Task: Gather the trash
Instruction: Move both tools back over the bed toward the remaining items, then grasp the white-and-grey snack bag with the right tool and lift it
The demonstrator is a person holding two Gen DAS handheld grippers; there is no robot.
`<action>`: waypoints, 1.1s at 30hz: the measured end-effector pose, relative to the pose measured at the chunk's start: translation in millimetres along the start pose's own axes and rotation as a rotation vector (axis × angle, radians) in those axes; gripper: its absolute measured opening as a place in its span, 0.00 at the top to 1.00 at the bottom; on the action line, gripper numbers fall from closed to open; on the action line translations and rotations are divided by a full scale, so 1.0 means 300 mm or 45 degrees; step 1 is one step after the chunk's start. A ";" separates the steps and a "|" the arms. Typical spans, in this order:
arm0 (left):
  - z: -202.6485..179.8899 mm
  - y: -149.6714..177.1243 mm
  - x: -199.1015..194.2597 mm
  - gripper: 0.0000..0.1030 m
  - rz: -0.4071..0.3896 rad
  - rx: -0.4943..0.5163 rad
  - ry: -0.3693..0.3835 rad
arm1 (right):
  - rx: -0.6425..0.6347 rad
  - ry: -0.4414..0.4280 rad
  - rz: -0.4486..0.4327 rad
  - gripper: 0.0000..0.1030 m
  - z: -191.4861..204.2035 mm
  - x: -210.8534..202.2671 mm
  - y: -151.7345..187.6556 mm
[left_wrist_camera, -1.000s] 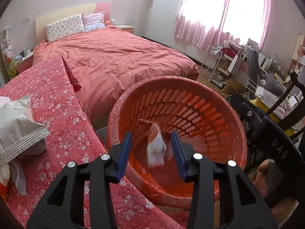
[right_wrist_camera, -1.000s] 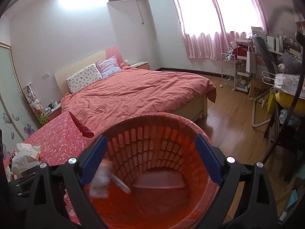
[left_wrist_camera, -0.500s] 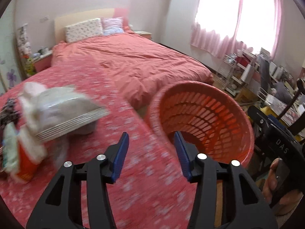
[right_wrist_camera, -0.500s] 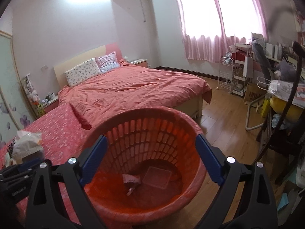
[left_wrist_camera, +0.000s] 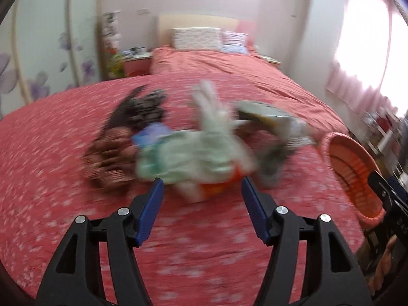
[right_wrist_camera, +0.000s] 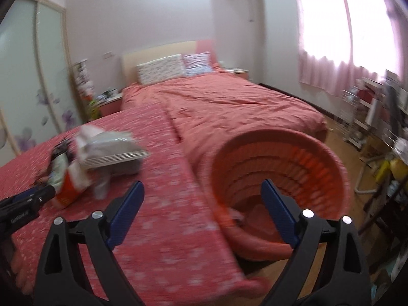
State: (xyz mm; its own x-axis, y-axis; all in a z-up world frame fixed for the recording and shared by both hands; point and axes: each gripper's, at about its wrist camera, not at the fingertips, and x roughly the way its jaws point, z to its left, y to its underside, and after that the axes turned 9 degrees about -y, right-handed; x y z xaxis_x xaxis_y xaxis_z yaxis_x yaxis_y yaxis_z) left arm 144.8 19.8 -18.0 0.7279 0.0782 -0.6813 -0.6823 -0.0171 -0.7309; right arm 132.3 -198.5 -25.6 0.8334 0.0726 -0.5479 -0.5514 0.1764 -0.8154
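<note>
Facing the blurred trash pile (left_wrist_camera: pixel 193 150) on the floral tabletop (left_wrist_camera: pixel 63 168), my left gripper (left_wrist_camera: pixel 202 199) is opening, empty. My right gripper (right_wrist_camera: pixel 202 199), wide and narrowing, holds nothing beside the orange basket (right_wrist_camera: pixel 278 158).

Home bedroom: bed (right_wrist_camera: pixel 229 102), pillows (right_wrist_camera: pixel 163 71), curtains (right_wrist_camera: pixel 339 76).

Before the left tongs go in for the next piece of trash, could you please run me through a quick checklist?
1. Left tongs empty, jaws opening: ok.
2. Trash pile ahead of them on the floral cover: ok.
3. Which piece lies nearest: cannot tell, picture blurred.
4. Orange basket upright beside the bed: ok.
5. Right tongs empty, clear of the pile: ok.
</note>
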 end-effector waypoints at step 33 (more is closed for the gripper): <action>0.340 0.031 0.059 0.39 0.047 -0.174 -0.062 | -0.065 -0.052 0.160 0.99 0.312 0.316 -0.108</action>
State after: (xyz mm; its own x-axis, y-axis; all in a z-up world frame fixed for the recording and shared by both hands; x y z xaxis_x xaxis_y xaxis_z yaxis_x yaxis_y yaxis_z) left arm 144.4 122.7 -32.7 0.6962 0.1232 -0.7072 -0.6902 -0.1563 -0.7066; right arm 232.7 -105.3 -33.7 0.7578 0.1308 -0.6393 -0.6520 0.1130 -0.7497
